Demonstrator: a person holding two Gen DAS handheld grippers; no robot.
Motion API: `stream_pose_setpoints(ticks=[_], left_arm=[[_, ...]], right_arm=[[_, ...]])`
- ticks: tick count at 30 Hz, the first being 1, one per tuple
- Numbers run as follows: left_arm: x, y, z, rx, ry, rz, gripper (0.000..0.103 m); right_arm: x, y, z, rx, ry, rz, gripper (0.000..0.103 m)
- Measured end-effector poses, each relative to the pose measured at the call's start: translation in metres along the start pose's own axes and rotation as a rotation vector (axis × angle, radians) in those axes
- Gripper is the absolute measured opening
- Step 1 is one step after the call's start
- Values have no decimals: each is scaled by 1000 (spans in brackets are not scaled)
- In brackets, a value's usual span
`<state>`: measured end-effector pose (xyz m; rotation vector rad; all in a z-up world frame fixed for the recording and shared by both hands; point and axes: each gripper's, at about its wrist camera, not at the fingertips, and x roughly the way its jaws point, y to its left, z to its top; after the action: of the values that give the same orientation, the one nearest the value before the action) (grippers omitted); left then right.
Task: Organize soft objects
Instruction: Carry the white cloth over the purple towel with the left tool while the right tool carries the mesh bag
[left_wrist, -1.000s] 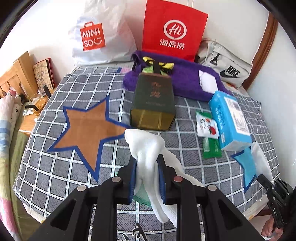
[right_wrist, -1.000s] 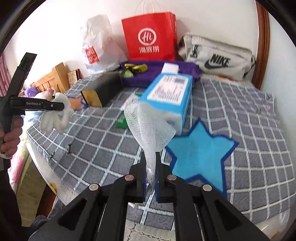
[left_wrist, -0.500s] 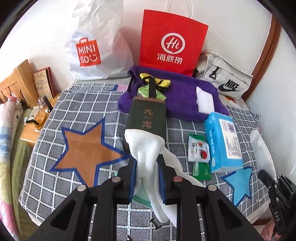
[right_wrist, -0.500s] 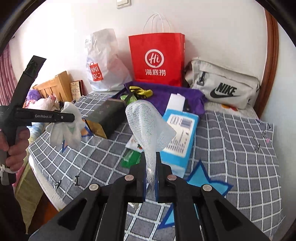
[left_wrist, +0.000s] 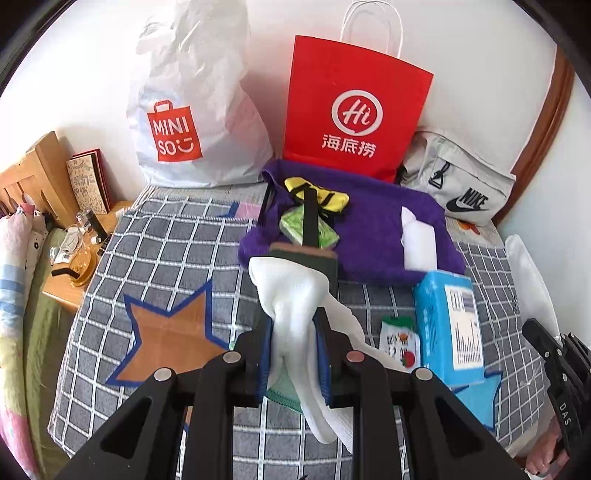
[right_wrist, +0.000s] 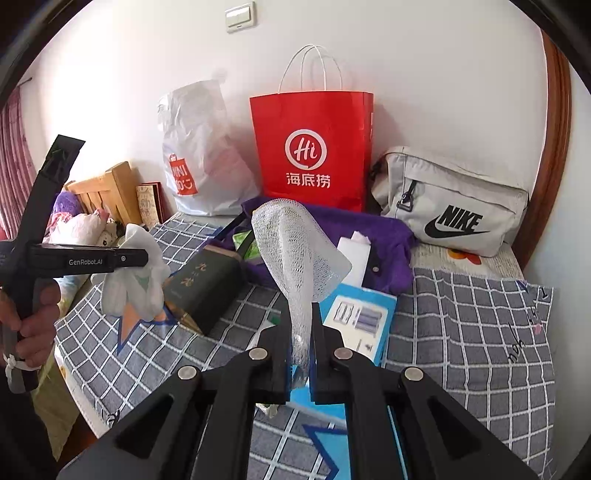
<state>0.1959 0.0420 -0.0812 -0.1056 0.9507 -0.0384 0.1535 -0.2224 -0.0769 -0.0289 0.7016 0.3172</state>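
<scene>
My left gripper (left_wrist: 293, 332) is shut on a white sock (left_wrist: 291, 291) with a green hem, which bulges above the pads and hangs below them over the checked bedcover (left_wrist: 155, 258). In the right wrist view the same sock (right_wrist: 136, 277) dangles from the left gripper (right_wrist: 142, 257), held by a hand at the left. My right gripper (right_wrist: 300, 334) is shut on a white mesh cloth (right_wrist: 299, 243) that stands up above the jaws. A purple towel (left_wrist: 369, 232) lies at the back with a white folded cloth (left_wrist: 419, 236) on it.
A dark green box (right_wrist: 207, 284), a blue tissue pack (left_wrist: 448, 325) and a snack packet (left_wrist: 400, 343) lie on the bed. An orange star (left_wrist: 170, 339) and a blue star (right_wrist: 332, 446) mark the cover. A red paper bag (right_wrist: 314, 155), a white plastic bag (left_wrist: 192, 110) and a grey pouch (right_wrist: 450, 210) stand along the wall.
Both grippers have risen and pulled back from the bed with their cloths still gripped. The bedcover, the box and the tissue pack look farther below than before.
</scene>
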Motion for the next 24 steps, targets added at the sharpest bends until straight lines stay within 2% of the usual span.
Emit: stream_pose_setpoints(ticks=[12,24], left_arm=[[23,2,43,0,-10,-4,21],[61,-6,85,39,-4,16,21]], right_arm=[[45,-33,47,23,4,-35,6],[114,-63,90,38,38,-48,7]])
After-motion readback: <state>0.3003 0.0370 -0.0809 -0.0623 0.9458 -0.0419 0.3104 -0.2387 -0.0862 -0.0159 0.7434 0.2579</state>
